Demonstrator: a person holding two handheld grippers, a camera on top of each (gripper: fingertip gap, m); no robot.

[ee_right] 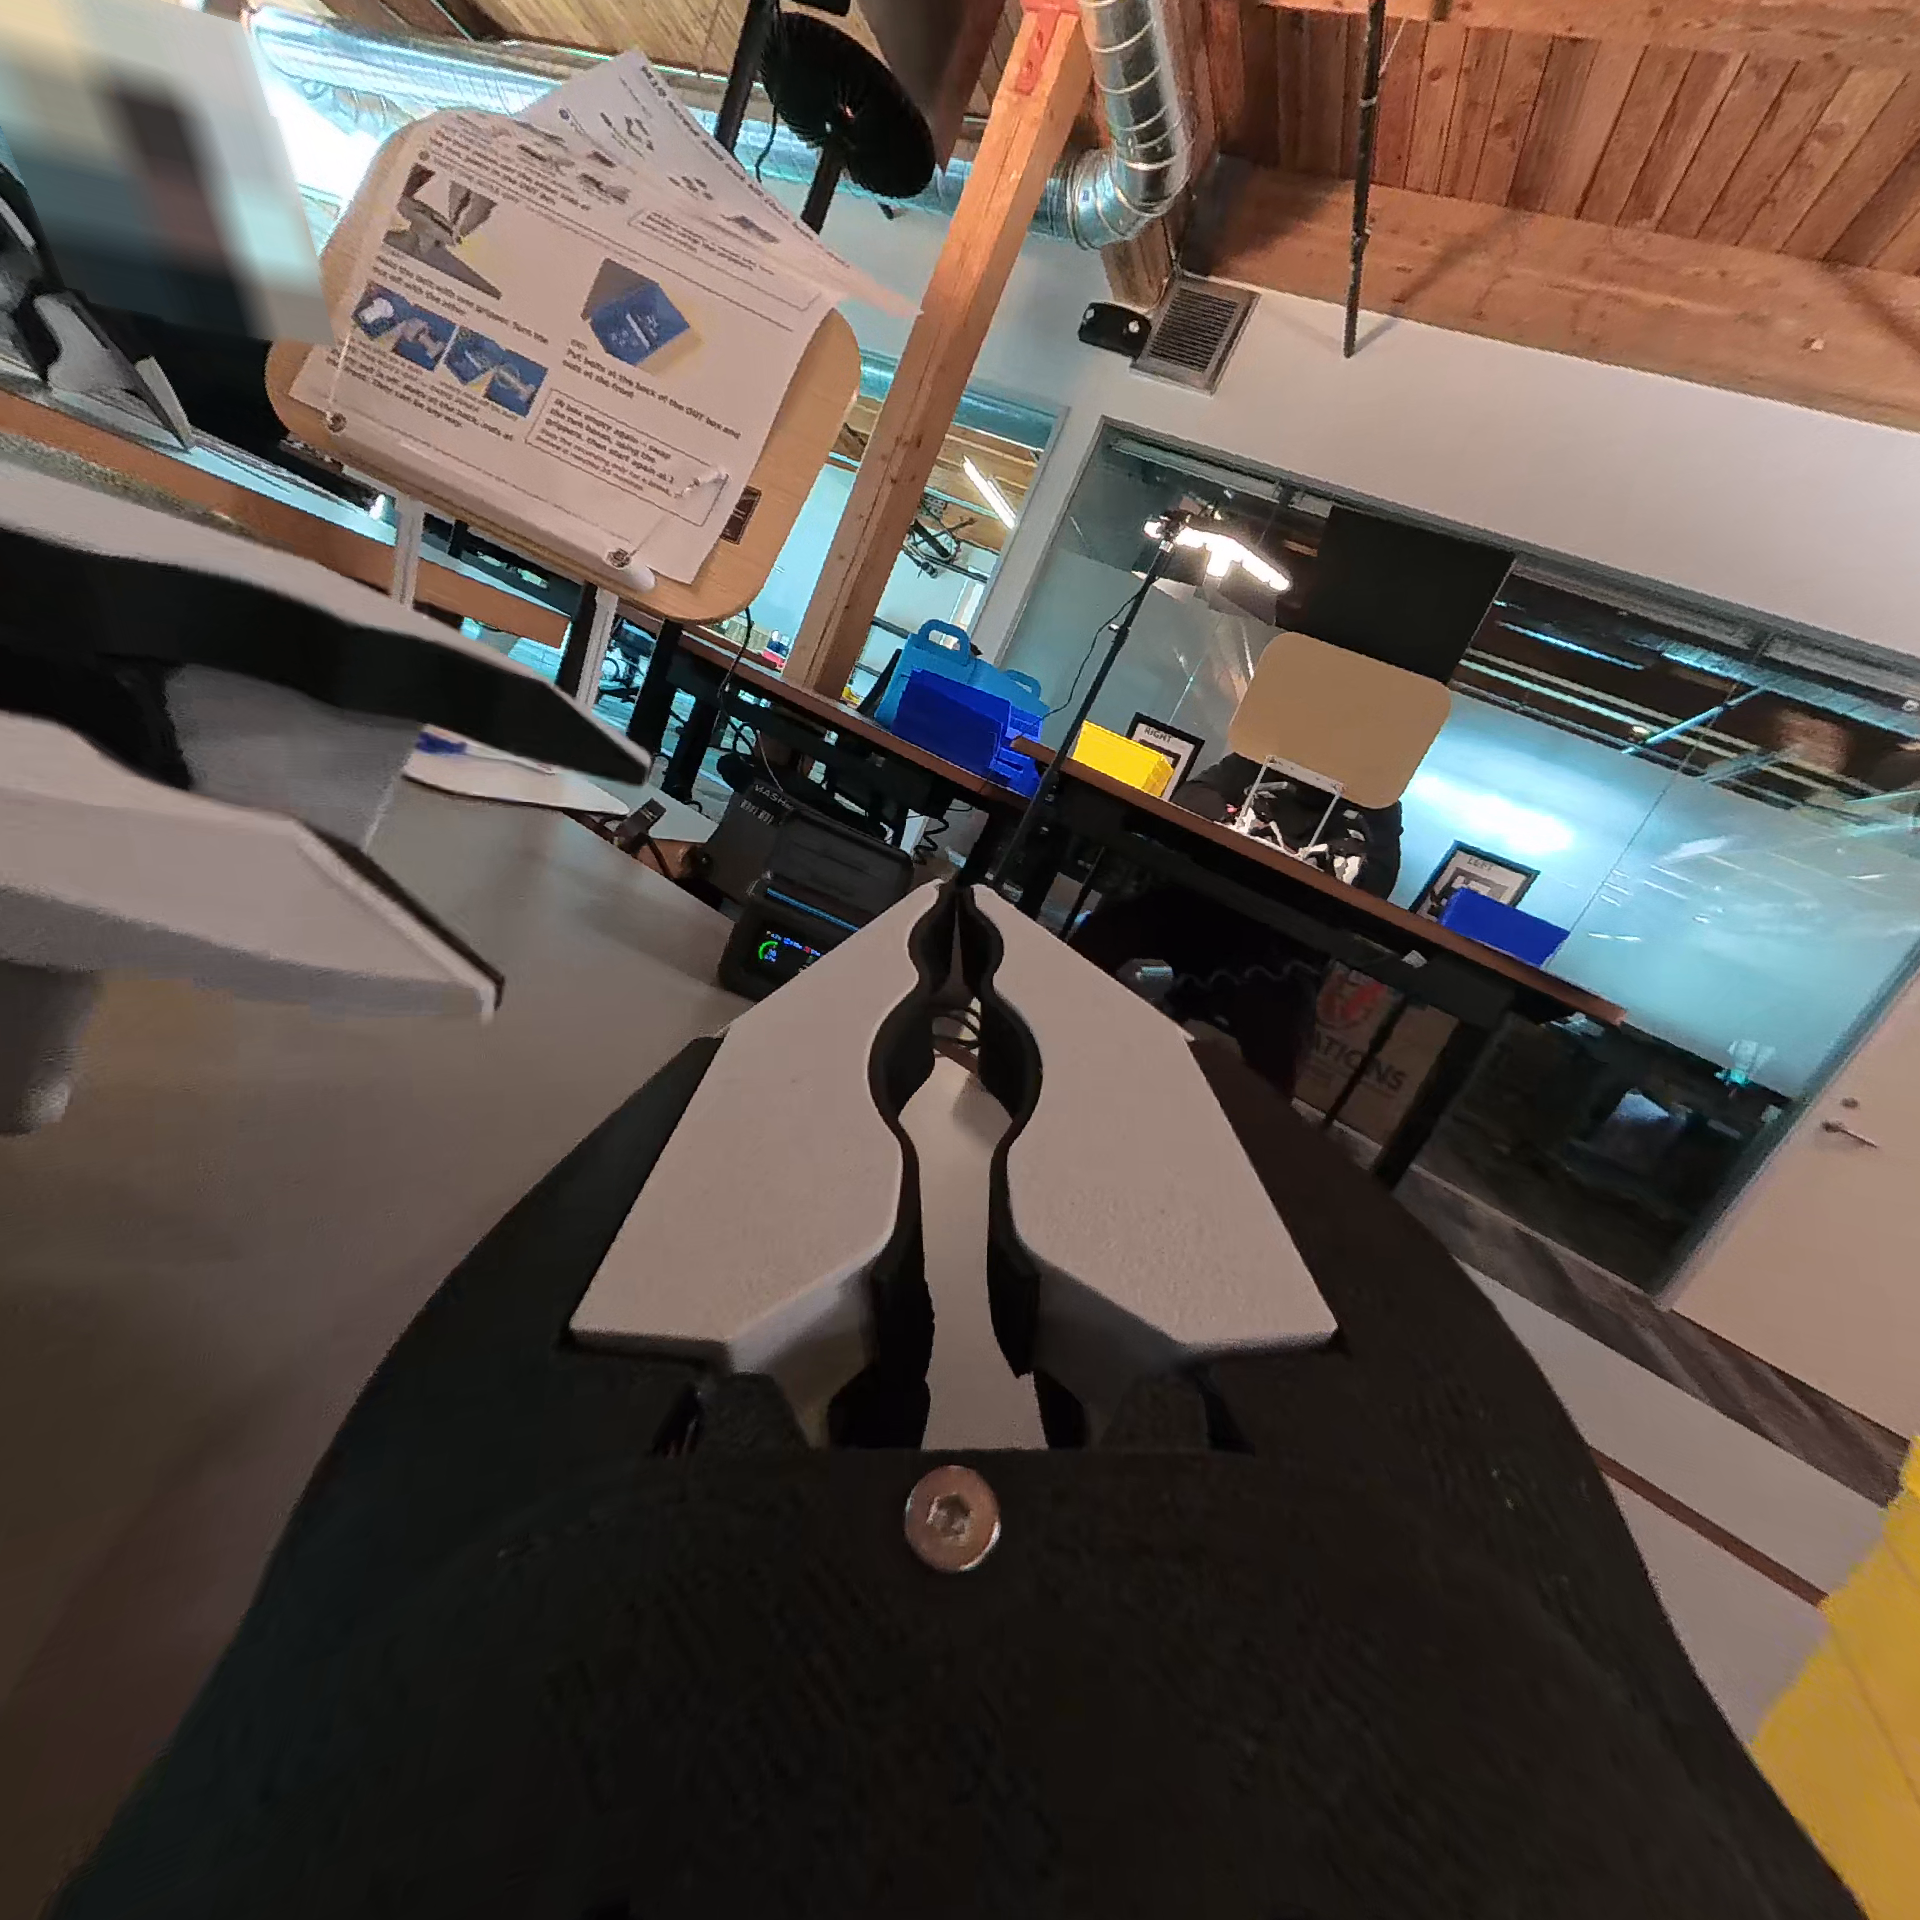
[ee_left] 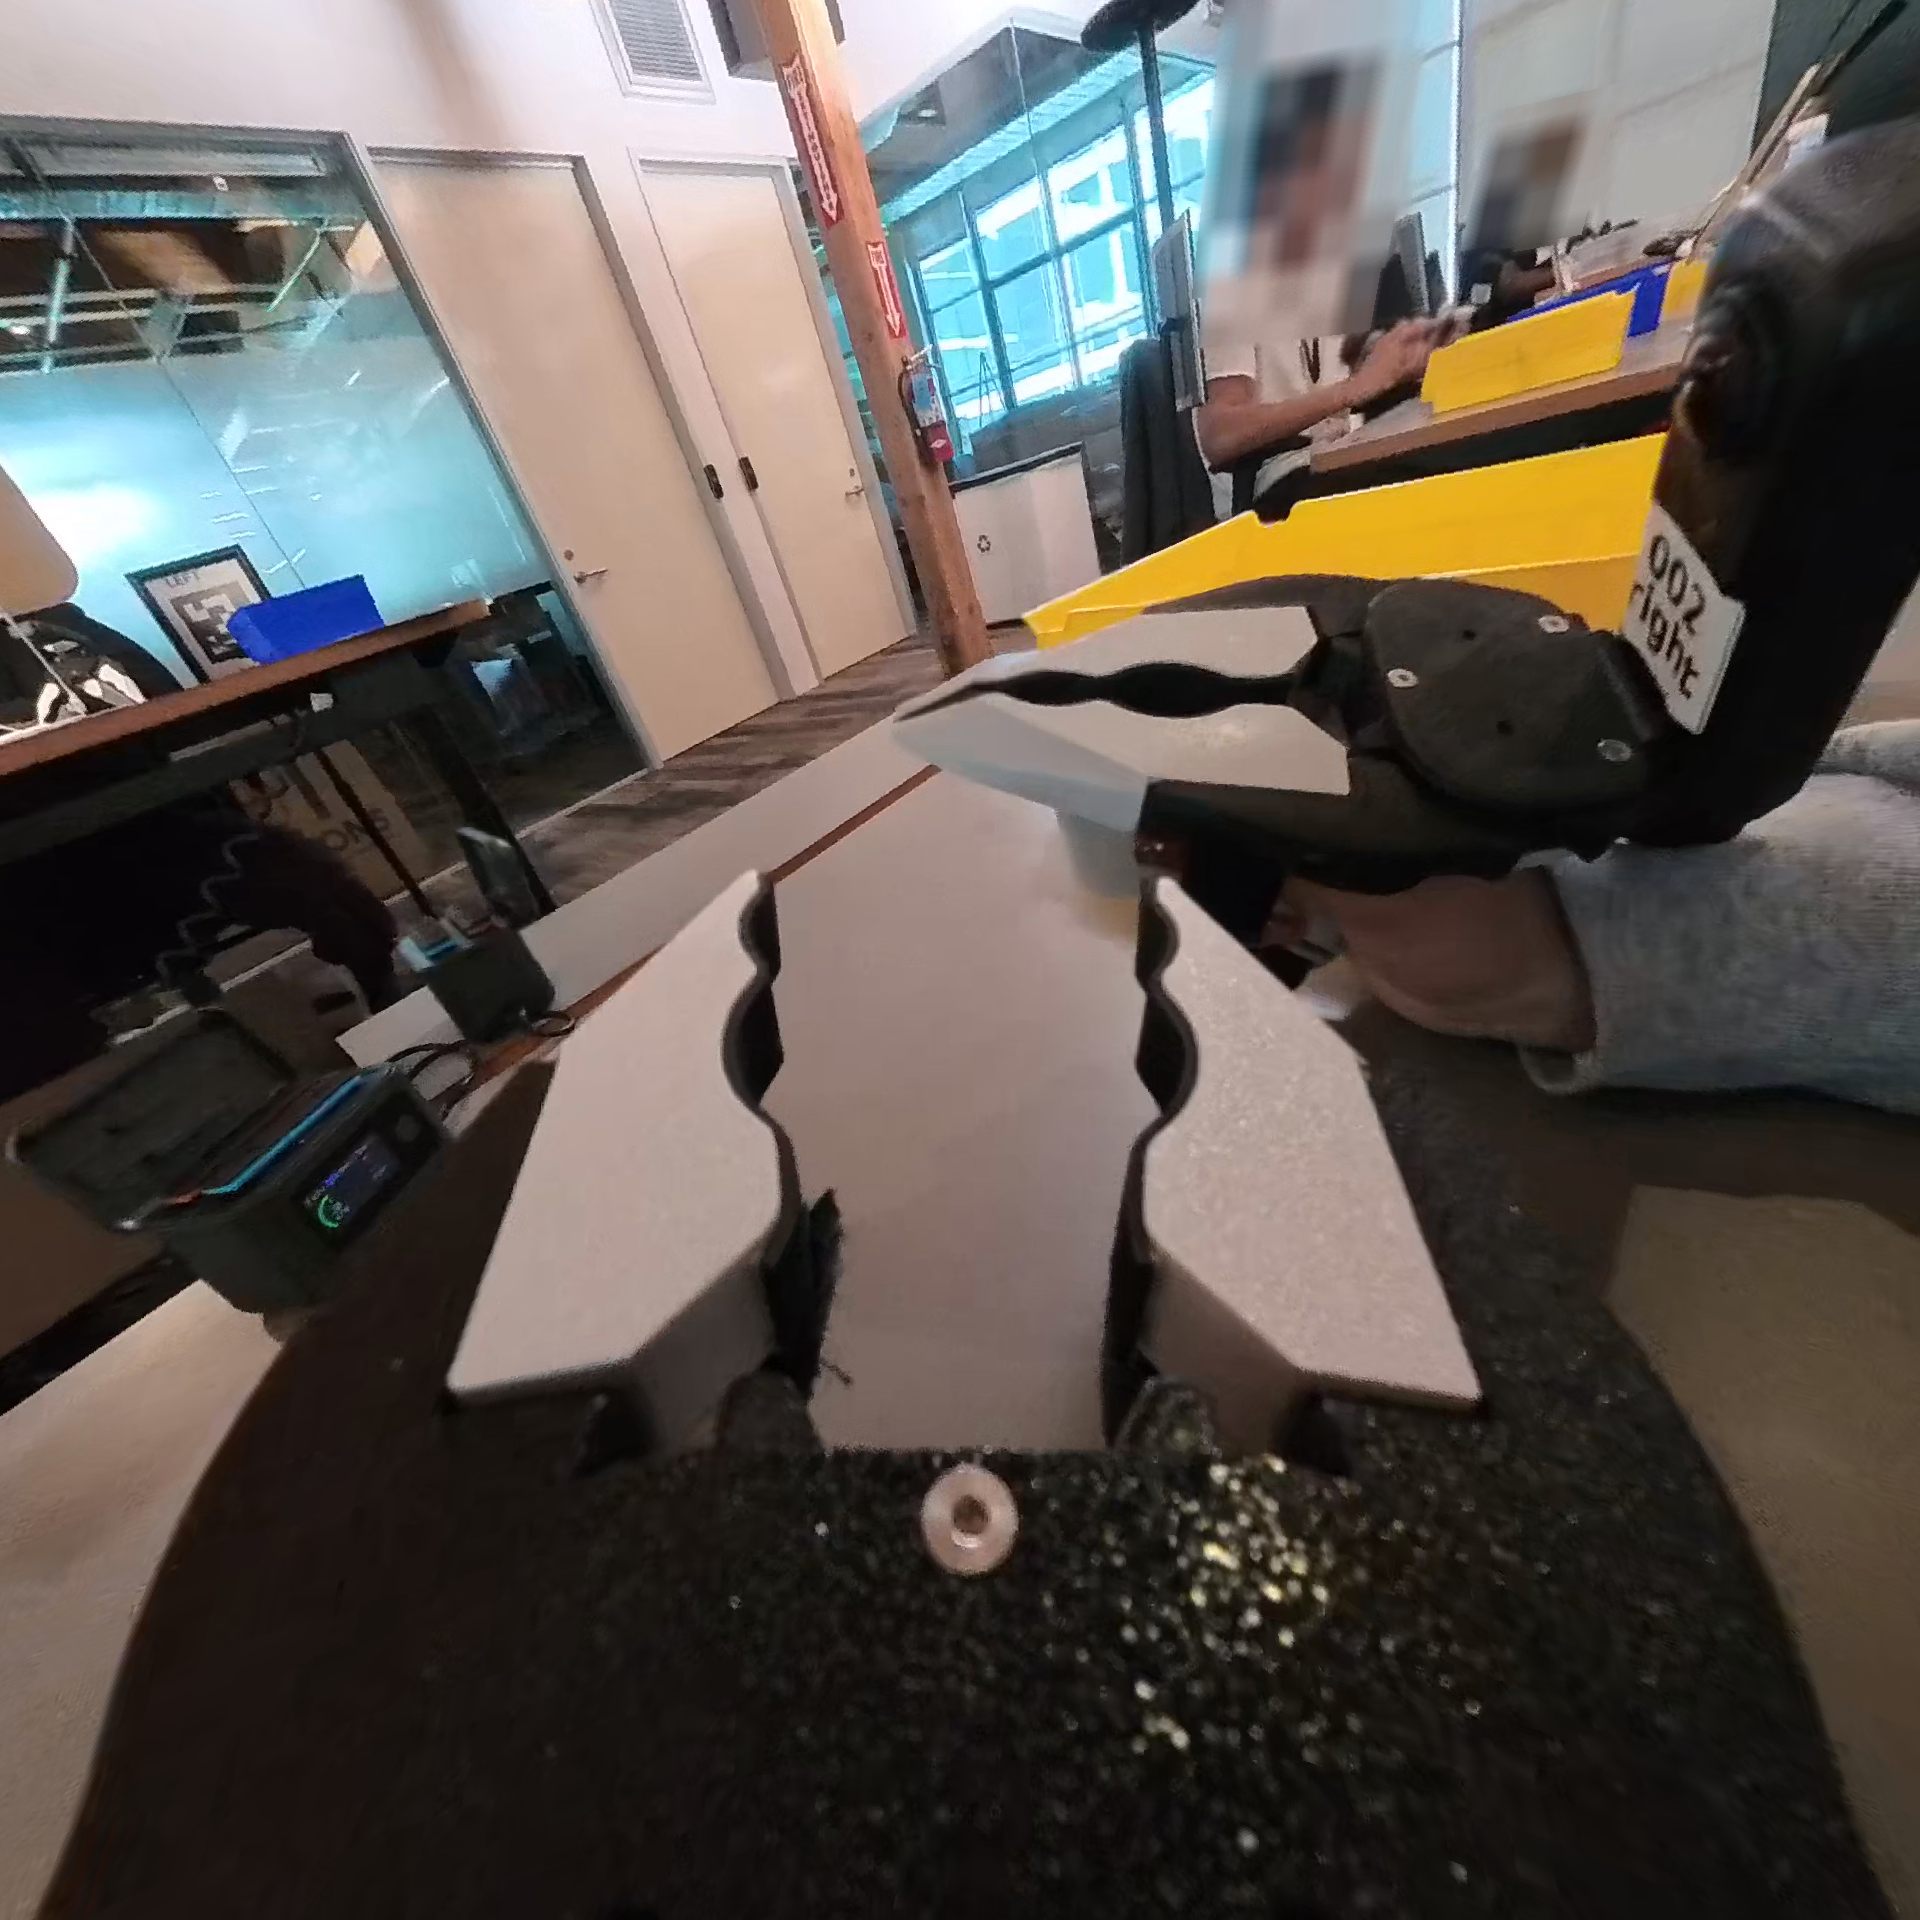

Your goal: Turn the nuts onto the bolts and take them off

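Note:
No nut or bolt shows in either view. My left gripper [ee_left: 956, 894] is open and empty, low over the grey table [ee_left: 935, 1039]. My right gripper [ee_right: 956, 902] is shut, its tips touch and nothing shows between them. In the left wrist view the right gripper [ee_left: 920, 717] lies just ahead and to the right of my left fingers, held by a hand in a grey sleeve [ee_left: 1714, 997]. In the right wrist view the open left gripper [ee_right: 499, 883] fills the left edge, close by.
A yellow bin [ee_left: 1351, 540] stands behind the right gripper; its corner shows in the right wrist view [ee_right: 1849, 1714]. A black power unit with a lit display [ee_left: 312, 1174] sits at the table's left edge. An instruction sheet on a stand [ee_right: 561, 353] stands beyond. A person sits at a far desk. About 6 centimeters separates my left fingertips from my right.

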